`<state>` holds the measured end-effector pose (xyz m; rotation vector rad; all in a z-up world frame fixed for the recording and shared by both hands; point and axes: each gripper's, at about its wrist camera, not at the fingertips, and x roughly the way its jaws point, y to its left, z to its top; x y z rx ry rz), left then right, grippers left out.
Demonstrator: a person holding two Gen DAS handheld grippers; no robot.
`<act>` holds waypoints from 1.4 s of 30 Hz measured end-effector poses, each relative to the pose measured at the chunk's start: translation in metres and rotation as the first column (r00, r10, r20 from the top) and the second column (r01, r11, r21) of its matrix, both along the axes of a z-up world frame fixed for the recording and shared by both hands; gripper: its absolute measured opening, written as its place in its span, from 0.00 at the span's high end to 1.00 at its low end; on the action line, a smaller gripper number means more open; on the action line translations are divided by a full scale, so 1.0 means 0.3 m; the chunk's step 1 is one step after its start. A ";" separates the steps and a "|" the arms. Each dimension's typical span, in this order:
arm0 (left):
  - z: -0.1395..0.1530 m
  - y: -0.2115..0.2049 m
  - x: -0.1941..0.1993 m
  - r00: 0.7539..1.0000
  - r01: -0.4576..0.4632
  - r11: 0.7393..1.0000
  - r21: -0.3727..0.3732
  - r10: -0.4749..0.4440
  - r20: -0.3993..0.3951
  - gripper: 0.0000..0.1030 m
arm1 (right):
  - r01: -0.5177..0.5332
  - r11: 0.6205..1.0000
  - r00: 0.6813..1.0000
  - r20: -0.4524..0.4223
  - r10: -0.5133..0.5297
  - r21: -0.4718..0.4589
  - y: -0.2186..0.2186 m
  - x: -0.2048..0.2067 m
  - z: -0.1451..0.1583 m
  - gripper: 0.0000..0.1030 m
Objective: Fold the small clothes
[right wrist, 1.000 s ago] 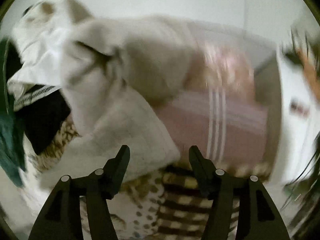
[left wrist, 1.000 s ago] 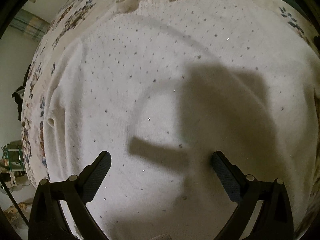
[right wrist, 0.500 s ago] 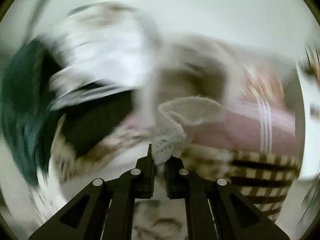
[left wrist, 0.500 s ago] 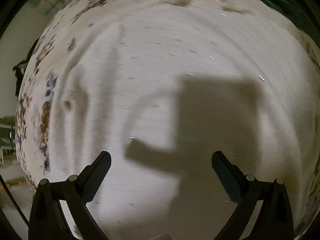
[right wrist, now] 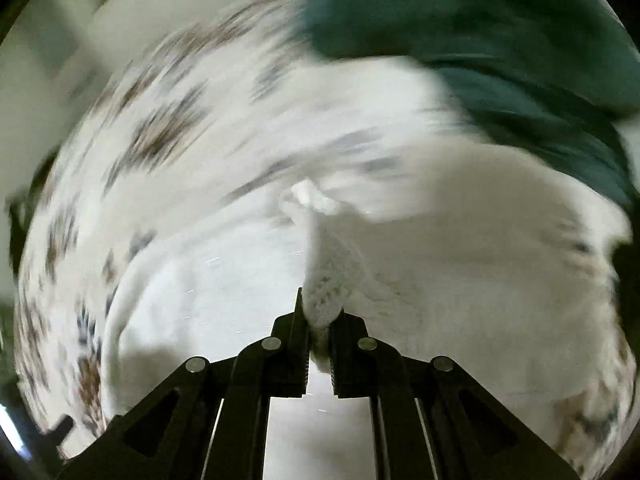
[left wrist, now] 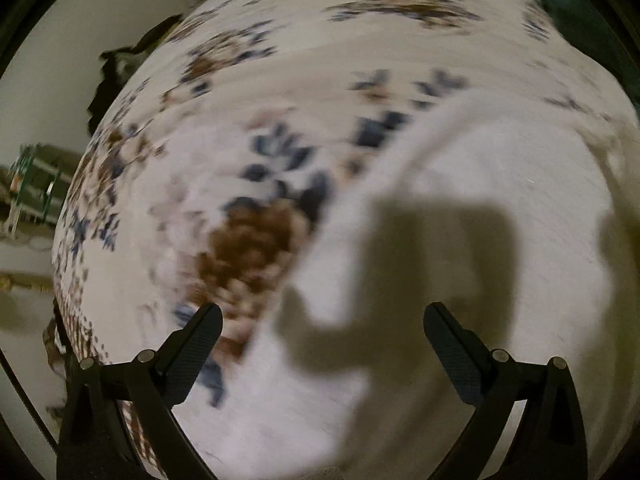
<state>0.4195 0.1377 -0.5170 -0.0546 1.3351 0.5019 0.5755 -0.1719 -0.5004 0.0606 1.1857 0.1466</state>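
Note:
A white knit sweater (left wrist: 460, 264) with tiny dark specks lies spread on a flower-patterned bedspread (left wrist: 248, 168). My left gripper (left wrist: 320, 344) is open and empty, held above the sweater's left edge; its shadow falls on the cloth. My right gripper (right wrist: 319, 320) is shut on a white knitted cuff or edge of the sweater (right wrist: 326, 288) and holds it lifted, with the cloth (right wrist: 480, 264) draping from the fingers. Both views are blurred by motion.
A dark green garment (right wrist: 500, 40) lies heaped at the far right of the bed. The bed's left edge (left wrist: 68, 240) drops to a floor with a green rack (left wrist: 36, 184) and a dark object (left wrist: 120, 68) by the wall.
My right gripper closed on the white knit edge and swung it away from the clothes pile towards the bedspread. My left gripper slid left, from over the sweater's middle to its left edge.

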 end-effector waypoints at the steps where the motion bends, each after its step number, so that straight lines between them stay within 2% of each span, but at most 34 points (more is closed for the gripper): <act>1: -0.003 0.037 0.001 1.000 -0.017 1.000 0.000 0.017 0.000 0.00 | -0.058 0.998 0.998 -0.010 0.058 -0.012 0.133 0.000 -0.034 0.92; 4: -0.011 0.137 -0.004 0.998 -0.055 0.998 -0.002 0.055 0.002 0.00 | -0.193 0.980 0.981 -0.003 0.193 -0.052 0.400 -0.025 -0.089 0.93; 6: -0.019 0.179 -0.004 0.998 -0.070 0.998 -0.006 0.070 -0.003 0.00 | -0.248 0.967 0.969 -0.014 0.247 -0.064 0.504 -0.052 -0.133 0.92; 8: -0.032 0.208 -0.006 0.997 -0.083 0.997 -0.012 0.083 -0.011 0.00 | -0.305 0.950 0.951 -0.087 0.298 -0.073 0.576 -0.055 -0.202 0.91; 9: -0.035 0.223 -0.005 0.996 -0.088 0.996 -0.018 0.087 -0.014 0.00 | -0.311 0.948 0.946 -0.116 0.302 -0.063 0.562 -0.069 -0.206 0.87; 10: -0.034 0.233 -0.002 0.996 -0.090 0.996 -0.030 0.089 -0.016 0.00 | -0.312 0.949 0.940 -0.152 0.305 -0.030 0.550 -0.072 -0.228 0.78; 11: -0.030 0.238 0.002 0.996 -0.088 0.995 -0.045 0.088 -0.014 0.00 | -0.304 0.952 0.933 -0.191 0.304 0.028 0.512 -0.072 -0.243 0.70; 12: -0.025 0.238 0.006 0.996 -0.084 0.995 -0.056 0.083 -0.010 0.00 | -0.281 0.956 0.932 -0.214 0.294 0.088 0.469 -0.067 -0.235 0.52; 13: -0.012 0.240 0.010 0.998 -0.070 0.995 -0.068 0.070 -0.004 0.00 | -0.232 0.960 0.939 -0.223 0.263 0.154 0.398 -0.085 -0.221 0.38; 15: 0.008 0.239 0.002 0.998 -0.060 0.994 -0.091 0.060 0.003 0.00 | -0.124 0.972 0.961 -0.220 0.167 0.199 0.240 -0.125 -0.186 0.36; 17: 0.027 0.259 -0.035 0.997 -0.074 0.989 -0.125 0.075 0.005 0.00 | -0.013 0.979 0.963 -0.260 0.067 0.204 0.063 -0.194 -0.175 0.36; 21: 0.036 0.331 -0.200 0.990 -0.141 0.977 -0.163 0.134 -0.050 0.00 | 0.130 0.983 0.930 -0.360 -0.077 0.126 -0.178 -0.315 -0.222 0.36; 24: 0.021 0.392 -0.380 0.979 -0.189 0.956 -0.225 0.166 -0.120 0.00 | 0.177 0.981 0.894 -0.430 -0.128 0.075 -0.305 -0.429 -0.255 0.36; 25: 0.010 0.416 -0.467 0.973 -0.209 0.942 -0.264 0.173 -0.153 0.00 | 0.173 0.983 0.883 -0.450 -0.130 0.056 -0.322 -0.473 -0.272 0.36; 27: -0.001 0.446 -0.586 0.967 -0.234 0.920 -0.315 0.188 -0.170 0.00 | 0.154 0.988 0.871 -0.477 -0.121 0.030 -0.372 -0.545 -0.284 0.36; 30: -0.032 0.479 -0.762 0.950 -0.296 0.874 -0.385 0.228 -0.213 0.00 | 0.109 0.994 0.859 -0.505 -0.086 0.015 -0.364 -0.646 -0.306 0.36; 33: -0.088 0.489 -0.895 0.920 -0.389 0.780 -0.490 0.304 -0.246 0.00 | 0.069 0.998 0.857 -0.512 -0.054 0.010 -0.343 -0.720 -0.311 0.36; 35: -0.142 0.472 -0.955 0.892 -0.451 0.686 -0.571 0.366 -0.265 0.00 | 0.046 0.999 0.863 -0.504 -0.042 -0.005 -0.327 -0.755 -0.311 0.36; 36: -0.167 0.457 -0.967 0.884 -0.466 0.662 -0.587 0.381 -0.272 0.00 | 0.040 0.999 0.865 -0.501 -0.038 -0.008 -0.324 -0.767 -0.312 0.36; 37: -0.190 0.437 -0.973 0.876 -0.478 0.646 -0.595 0.396 -0.274 0.06 | 0.035 0.999 0.866 -0.498 -0.037 -0.013 -0.322 -0.781 -0.313 0.36; 38: -0.212 0.411 -0.971 0.875 -0.478 0.633 -0.608 0.405 -0.266 0.36 | 0.034 0.999 0.867 -0.496 -0.038 -0.018 -0.322 -0.792 -0.313 0.36; 40: -0.226 0.369 -0.959 0.867 -0.494 0.655 -0.571 0.418 -0.271 0.92 | 0.034 0.999 0.866 -0.497 -0.045 -0.031 -0.325 -0.817 -0.319 0.36; 42: -0.174 0.363 -0.950 0.864 -0.493 0.672 -0.552 0.452 -0.221 0.93 | 0.042 0.998 0.866 -0.497 -0.056 -0.039 -0.328 -0.840 -0.319 0.36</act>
